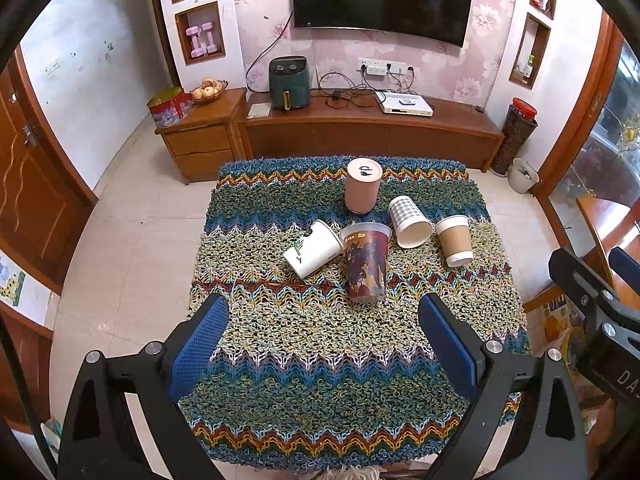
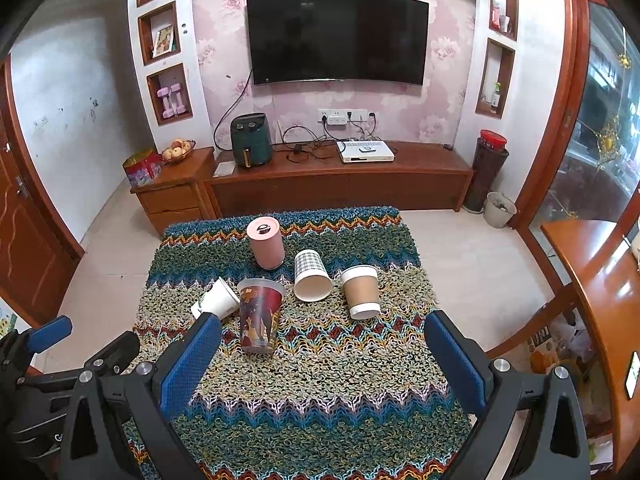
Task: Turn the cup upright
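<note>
Shaggy zigzag rug (image 1: 320,360) over the table is my main worry; it's lumpy and soft, so a light paper cup could wobble or tip again when I stand it up. Both my left gripper (image 1: 324,336) and right gripper (image 2: 320,360) are spread wide and empty, hanging short of the cluster mid-rug. White cup (image 1: 314,250), checked cup (image 1: 409,221) and brown sleeved cup (image 1: 454,241) lie on their sides, close enough to knock; the glossy printed cup (image 1: 366,266) and pink tumbler (image 1: 362,190) look bottom-up, though I can't be sure.

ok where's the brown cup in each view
Left wrist: brown cup lies right of centre, rightmost cup on the cloth.
Right wrist: brown cup lies just right of centre, again rightmost.
Shared landmark: the checked cup lying just left of it.
</note>
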Demonstrator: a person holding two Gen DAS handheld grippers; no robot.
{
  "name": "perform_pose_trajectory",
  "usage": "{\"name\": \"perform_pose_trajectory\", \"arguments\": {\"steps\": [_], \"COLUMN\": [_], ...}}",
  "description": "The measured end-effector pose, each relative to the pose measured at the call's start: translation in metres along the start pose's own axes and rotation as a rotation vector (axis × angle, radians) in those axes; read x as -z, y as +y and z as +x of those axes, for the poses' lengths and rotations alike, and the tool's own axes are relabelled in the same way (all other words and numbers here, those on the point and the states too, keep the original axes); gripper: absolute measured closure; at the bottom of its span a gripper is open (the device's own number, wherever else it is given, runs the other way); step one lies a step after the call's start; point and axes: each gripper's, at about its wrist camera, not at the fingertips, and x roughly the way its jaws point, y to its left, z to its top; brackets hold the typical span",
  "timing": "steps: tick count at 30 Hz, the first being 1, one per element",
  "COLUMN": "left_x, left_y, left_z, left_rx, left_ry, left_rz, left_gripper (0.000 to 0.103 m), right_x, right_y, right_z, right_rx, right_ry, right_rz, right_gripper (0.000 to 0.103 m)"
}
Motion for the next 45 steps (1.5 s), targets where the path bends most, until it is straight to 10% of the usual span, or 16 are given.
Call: {"name": "perform_pose_trajectory", "arguments": {"steps": [45], "left_x": [-0.015], "left_y": [0.017], "left_z": [0.043], "left_rx": [-0.088], "left_ry": [0.009], "left_rz": [0.034], "left_gripper": [0.006], "right_x": [-0.026], "right_y": [0.028], "right_z": [0.073], "right_rx": [-0.002], "right_ry": [0.071], "right_rz": [-0.103], "right_gripper": [0.003]}}
